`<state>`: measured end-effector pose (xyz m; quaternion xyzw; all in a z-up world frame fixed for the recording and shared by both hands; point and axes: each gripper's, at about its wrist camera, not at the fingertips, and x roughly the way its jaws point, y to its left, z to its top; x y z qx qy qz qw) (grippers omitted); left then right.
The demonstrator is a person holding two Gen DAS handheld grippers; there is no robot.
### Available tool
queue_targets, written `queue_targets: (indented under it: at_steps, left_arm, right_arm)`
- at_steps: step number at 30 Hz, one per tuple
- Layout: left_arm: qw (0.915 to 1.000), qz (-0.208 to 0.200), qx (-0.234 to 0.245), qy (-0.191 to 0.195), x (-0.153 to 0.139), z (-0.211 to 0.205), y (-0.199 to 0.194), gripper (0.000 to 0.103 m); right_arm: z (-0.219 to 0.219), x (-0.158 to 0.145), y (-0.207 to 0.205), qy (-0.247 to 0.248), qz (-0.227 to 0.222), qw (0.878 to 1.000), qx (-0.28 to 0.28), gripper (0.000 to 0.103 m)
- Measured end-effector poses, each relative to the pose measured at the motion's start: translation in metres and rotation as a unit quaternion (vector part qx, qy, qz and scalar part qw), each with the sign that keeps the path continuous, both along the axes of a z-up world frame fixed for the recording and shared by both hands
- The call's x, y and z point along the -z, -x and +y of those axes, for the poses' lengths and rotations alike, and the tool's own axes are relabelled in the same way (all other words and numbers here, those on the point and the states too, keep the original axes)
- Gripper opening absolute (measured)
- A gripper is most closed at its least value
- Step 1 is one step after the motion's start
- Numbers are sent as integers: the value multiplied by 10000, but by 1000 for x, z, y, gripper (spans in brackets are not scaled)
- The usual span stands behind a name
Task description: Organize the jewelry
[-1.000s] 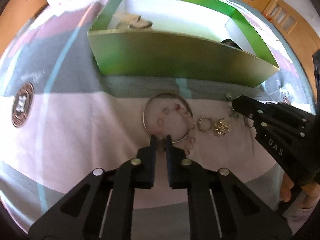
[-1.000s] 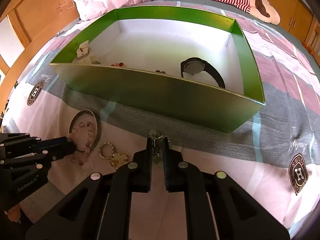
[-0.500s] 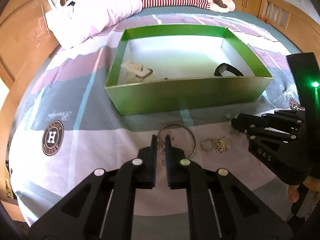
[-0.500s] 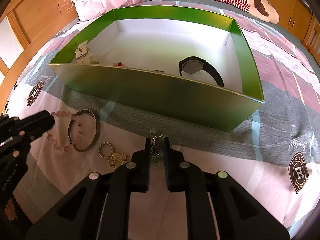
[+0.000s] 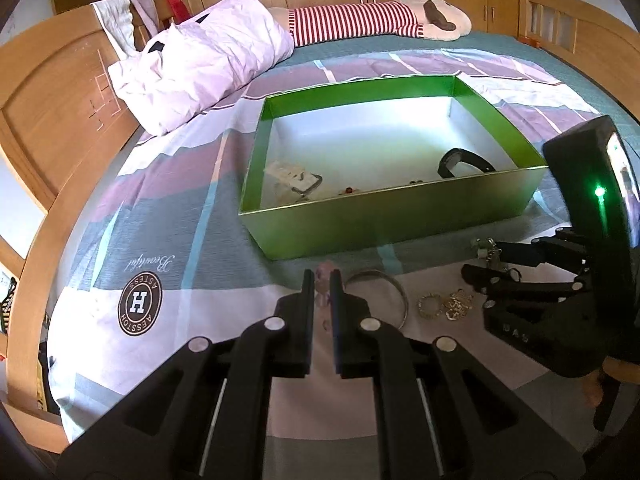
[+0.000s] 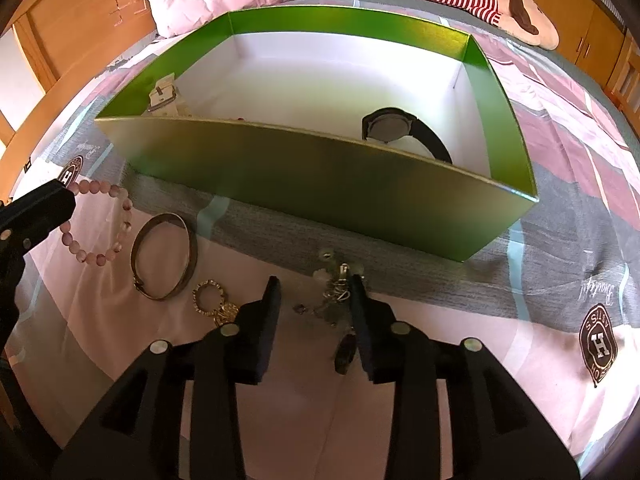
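Observation:
My left gripper [image 5: 322, 280] is shut on a pink bead bracelet [image 6: 100, 224], which hangs from its tips just above the bedspread, left of a metal bangle [image 6: 164, 256]. My right gripper [image 6: 314, 284] points down at the bed in front of the green box [image 6: 320, 176]. Its jaws are opening. A tangle of silver jewelry [image 6: 336, 292] lies between them, close to the right finger and not pinched. A gold ring charm [image 6: 210, 296] lies beside the bangle. Inside the box I see a black watch [image 6: 404, 132].
The box also holds a white tagged piece [image 5: 292, 174] and small beads near its front wall. A crumpled pink duvet [image 5: 200, 60] and a red-striped plush toy [image 5: 360, 20] lie behind the box. A wooden bed frame [image 5: 52, 92] borders the left.
My left gripper rose and tipped upward, lifting the pink bracelet off the bangle. My right gripper's jaws went from shut on the silver tangle to standing apart; that hand stayed put.

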<state>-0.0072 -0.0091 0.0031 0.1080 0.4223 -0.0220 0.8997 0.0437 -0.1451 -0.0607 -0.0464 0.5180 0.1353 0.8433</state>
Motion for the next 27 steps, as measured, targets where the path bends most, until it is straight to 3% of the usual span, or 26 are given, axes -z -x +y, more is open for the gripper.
queue_targets:
  at_steps: [6,8,11,24,25,27]
  left_arm:
    - [10000,70,31,11,3,-2,-1,7]
    - [10000,82,16,20,3,-1,-1,7]
    - [10000,89,15,19,4,-2,-1,7]
    - [9999,45,-17,98,1,1,-1,7]
    - [9998,77,21,162,1,2,-1,7]
    - [9972,315,164,655,0,10,-6,7]
  right_arm:
    - [5,-1,1,58,-111,9999,-80,35]
    - [5,-2,2,54,-167,9998,-102,19]
    - [6,-5,4,31,-246,9996,-106,16]
    - [1,-19,9,-179,-487,9986,-59,13]
    - [0,-20,9,-185,-506,9985,-62,12]
    - [-1,-22,10,-203,-545,9983,-48,12]
